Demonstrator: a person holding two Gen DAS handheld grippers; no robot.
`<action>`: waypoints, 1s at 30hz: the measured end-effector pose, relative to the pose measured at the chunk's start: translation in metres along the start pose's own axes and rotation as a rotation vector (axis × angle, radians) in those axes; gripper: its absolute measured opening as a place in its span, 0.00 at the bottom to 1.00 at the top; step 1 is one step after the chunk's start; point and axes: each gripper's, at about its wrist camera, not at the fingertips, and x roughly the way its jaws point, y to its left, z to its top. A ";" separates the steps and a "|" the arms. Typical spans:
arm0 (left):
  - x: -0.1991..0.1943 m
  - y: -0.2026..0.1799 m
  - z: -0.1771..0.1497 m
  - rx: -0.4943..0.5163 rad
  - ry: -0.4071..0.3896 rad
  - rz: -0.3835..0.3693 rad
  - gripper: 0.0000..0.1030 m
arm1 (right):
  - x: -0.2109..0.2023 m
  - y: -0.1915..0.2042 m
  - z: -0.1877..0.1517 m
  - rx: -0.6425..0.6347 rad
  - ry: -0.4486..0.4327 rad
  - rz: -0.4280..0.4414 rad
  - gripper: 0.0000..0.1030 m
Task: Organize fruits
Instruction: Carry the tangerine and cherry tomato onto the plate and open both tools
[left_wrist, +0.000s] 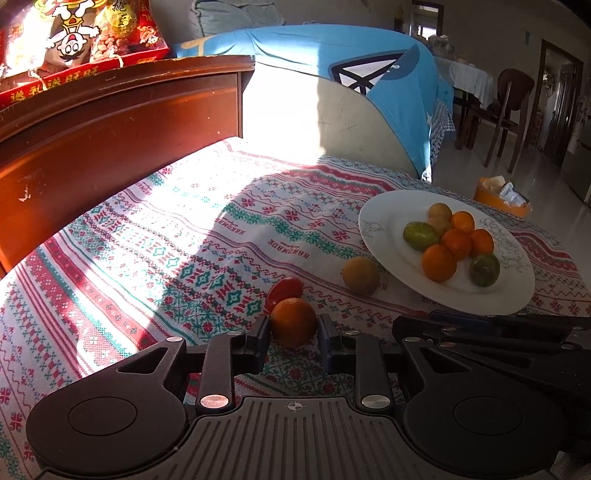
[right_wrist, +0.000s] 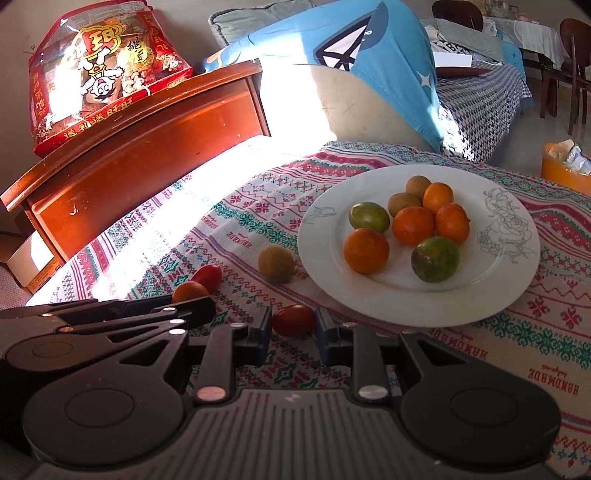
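Fruits mostly sit on the white plate (right_wrist: 517, 280); we bracket a mandarin (left_wrist: 293, 322) with the left gripper (left_wrist: 293, 334) and a cherry tomato (right_wrist: 293, 319) with the right gripper (right_wrist: 293, 328), both part-open, needing closure before lifting.

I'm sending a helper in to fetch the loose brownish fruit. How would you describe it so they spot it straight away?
Find the white plate on the patterned tablecloth. Just off its left rim, alone on the cloth, lies the brownish fruit. Unlike the red tomato and the orange further left, it is dull olive-brown, and it is not on the plate.
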 end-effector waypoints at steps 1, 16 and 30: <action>-0.001 -0.001 0.001 -0.001 -0.005 -0.004 0.24 | -0.002 0.000 0.000 0.001 -0.004 0.001 0.24; -0.017 0.000 0.011 -0.035 -0.047 -0.025 0.24 | -0.018 -0.006 0.004 0.024 -0.038 -0.005 0.24; -0.007 -0.021 0.051 -0.045 -0.094 -0.119 0.24 | -0.040 -0.049 0.037 0.113 -0.147 -0.119 0.24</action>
